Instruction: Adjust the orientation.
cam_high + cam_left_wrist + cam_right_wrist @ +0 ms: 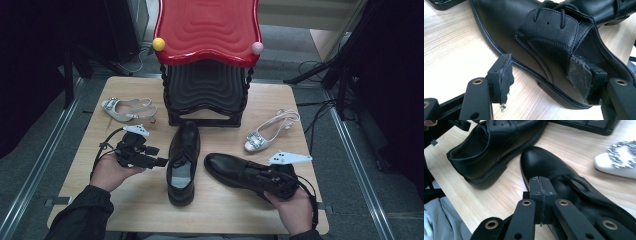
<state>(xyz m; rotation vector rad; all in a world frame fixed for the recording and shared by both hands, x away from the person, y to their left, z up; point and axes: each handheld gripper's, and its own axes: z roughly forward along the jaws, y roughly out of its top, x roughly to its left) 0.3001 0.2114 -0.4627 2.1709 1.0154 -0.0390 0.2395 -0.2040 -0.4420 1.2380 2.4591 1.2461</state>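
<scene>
Two black lace-up shoes lie on the wooden table (125, 200). The middle shoe (182, 162) points away from me, and my left gripper (159, 160) is at its left side. In the left gripper view that gripper (542, 63) is open. One of its pads (501, 75) hovers over the table beside the sole, and the other pad (581, 77) rests at the shoe's (544, 42) collar. The second shoe (227, 170) points left. My right gripper (540, 192) is shut, its pads pressed flat together just above this shoe's (541, 162) laced top. Nothing shows between the pads.
A red-topped black tiered stand (207, 60) fills the back middle of the table. One silver heeled sandal (127, 110) lies at the back left, another (270, 131) to the right of the stand. Cables and dark stands surround the table on the floor.
</scene>
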